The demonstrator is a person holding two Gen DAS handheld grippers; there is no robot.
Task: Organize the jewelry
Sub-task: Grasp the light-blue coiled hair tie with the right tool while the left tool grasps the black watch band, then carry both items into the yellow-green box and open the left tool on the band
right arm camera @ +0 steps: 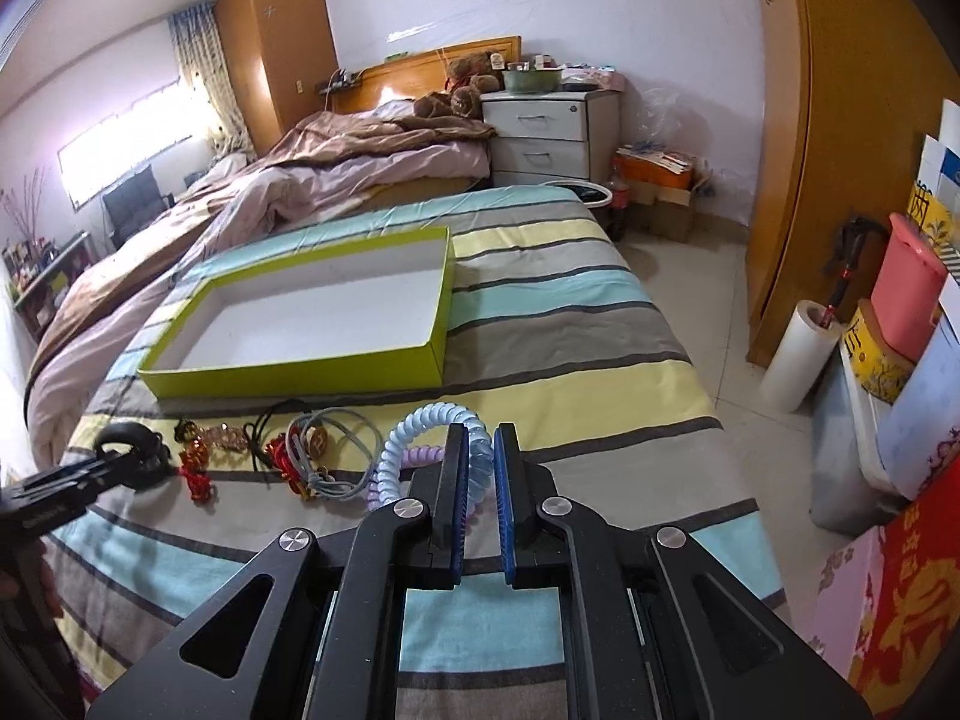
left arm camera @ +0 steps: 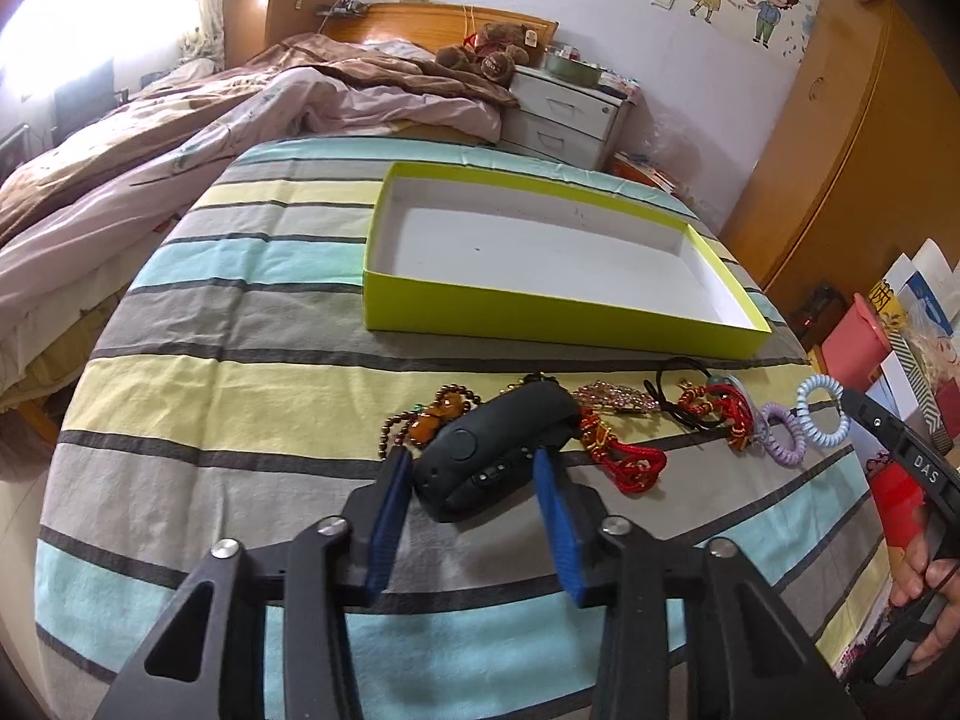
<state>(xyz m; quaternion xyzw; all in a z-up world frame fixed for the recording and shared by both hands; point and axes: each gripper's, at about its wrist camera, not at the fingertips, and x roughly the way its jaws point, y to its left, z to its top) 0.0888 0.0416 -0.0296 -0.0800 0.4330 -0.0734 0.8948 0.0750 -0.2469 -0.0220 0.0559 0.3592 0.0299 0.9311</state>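
Note:
An empty lime-green box (left arm camera: 540, 306) with a white inside sits on the striped cloth; it also shows in the right wrist view (right arm camera: 300, 369). A row of jewelry lies in front of it. My left gripper (left arm camera: 474, 468) has its jaws around a black wristband (left arm camera: 492, 450), touching its sides. Beside it lie brown beads with an amber pendant (left arm camera: 429, 417), a red tassel charm (left arm camera: 624, 459) and a gold brooch (left arm camera: 618, 399). My right gripper (right arm camera: 480, 456) is shut on a light-blue coil hair tie (right arm camera: 432, 426); a purple coil tie (right arm camera: 414, 459) lies against it.
The striped table (right arm camera: 570, 324) stands beside an unmade bed (right arm camera: 300, 174). A white nightstand (right arm camera: 552, 132) is behind, a wooden wardrobe (right arm camera: 798, 150) at right. Boxes and a pink bin (right arm camera: 906, 288) crowd the floor at right.

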